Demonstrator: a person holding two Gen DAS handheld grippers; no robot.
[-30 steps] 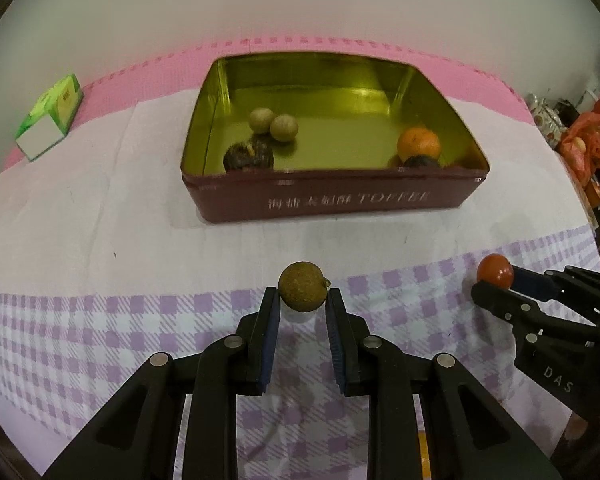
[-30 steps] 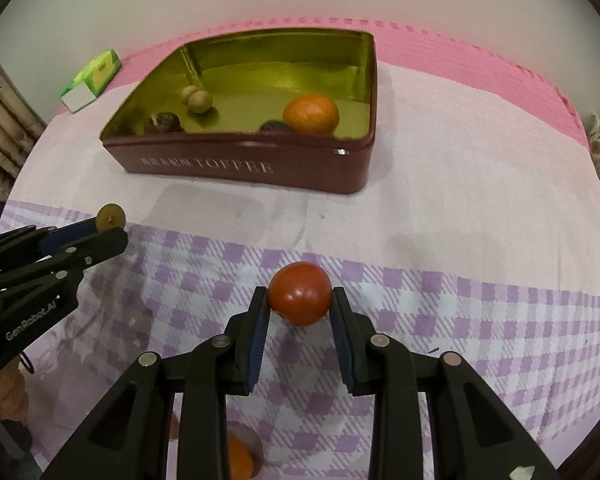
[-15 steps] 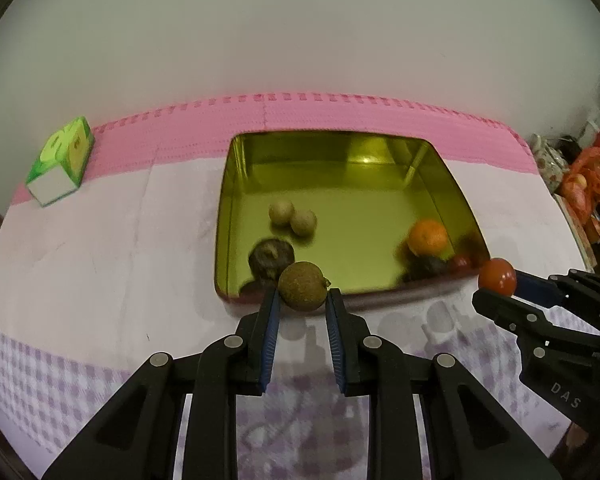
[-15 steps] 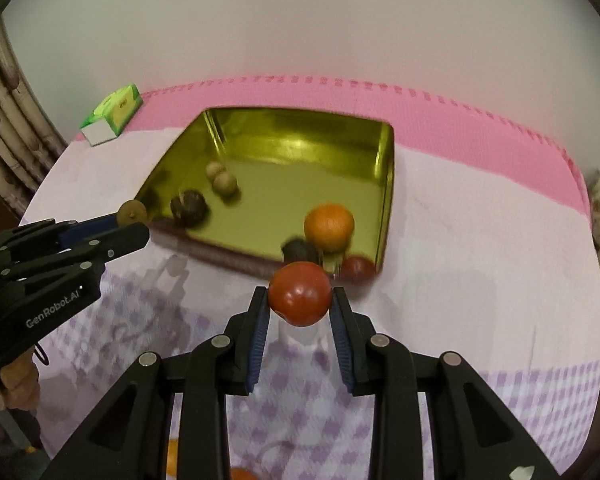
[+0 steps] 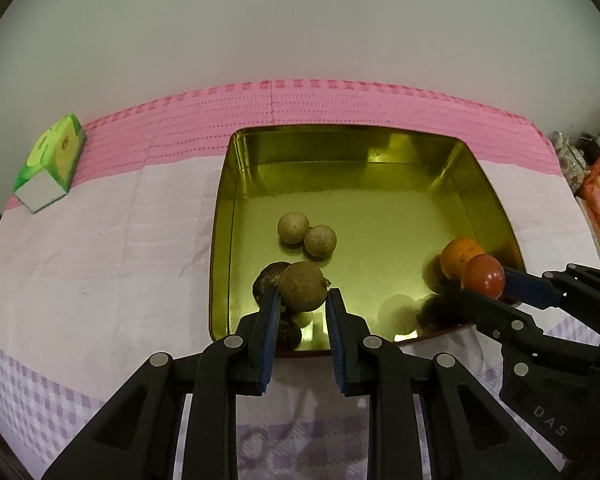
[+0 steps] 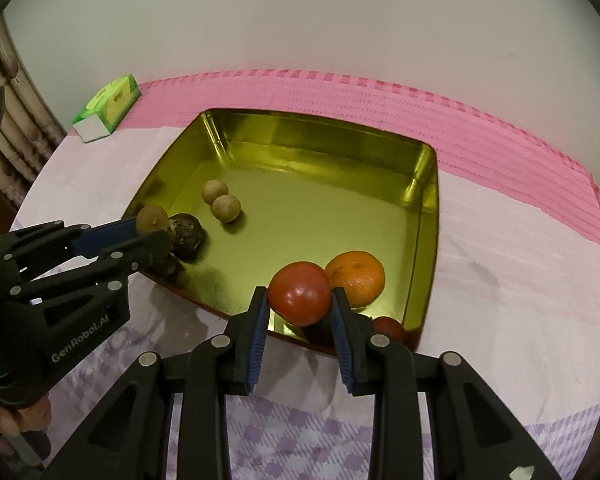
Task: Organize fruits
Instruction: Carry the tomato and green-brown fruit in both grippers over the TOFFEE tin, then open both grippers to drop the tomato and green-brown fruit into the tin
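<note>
Left claw [image 5: 302,300]: pinching a brown, rough-skinned round fruit [image 5: 302,286] between its blue pads [image 5: 271,328]; jaws parted only as far as the fruit's width; the fruit is hanging over the near left corner of the tin, above the fruit already lying there.
Right claw [image 6: 300,300]: pinching a red tomato [image 6: 300,293] in the same manner; jaws closed onto its sides; the tomato is hanging over the near right corner of the tin, just in front of the orange.
Tin [image 5: 352,148]: an open gold-lined tin, serving as the collecting place; standing on the cloth-covered worktop [image 5: 100,248].
Left group: two pale round fruits [image 5: 306,234] touching each other, with a dark wrinkled fruit [image 6: 186,234] nearer the front wall; probably why the brown fruit is being carried to this side.
Right group: an orange [image 6: 356,278] near the right wall, with a small red fruit [image 6: 388,326] partly hidden behind the claw; probably why the tomato is being brought here.
Green box [image 5: 52,162]: lying well apart at the far left; taking no part.
Judgement: both fruits are being held clear of the floor of the tin; release is not yet made.
</note>
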